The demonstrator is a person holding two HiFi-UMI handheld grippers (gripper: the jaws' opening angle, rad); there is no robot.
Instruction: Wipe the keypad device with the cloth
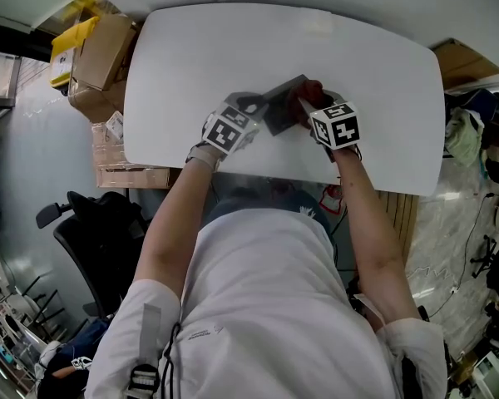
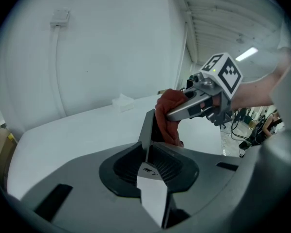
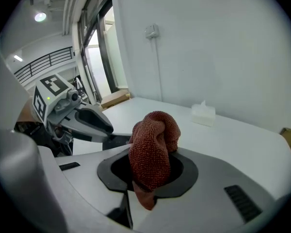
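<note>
Holding, entry one: the left gripper is clamping its jaws shut on the near edge of the keypad device — a thin dark slab at the centre of the head view, over the white table.

Entry two: the right gripper is pinching a bunched red cloth, with its jaws nearly together on the fabric. The wad is lying against the device's face, or just beside it; contact is hard to confirm.

Handling, as judged: the device is looking rigid, light and smooth, so it is best gripped by an edge, clear of the keys — rubbing sideways is likely to make it slip. The cloth is looking soft and limp, and is best taken by its gathered middle.

Tissue box: sitting right of centre in the right gripper view, well apart.
</note>
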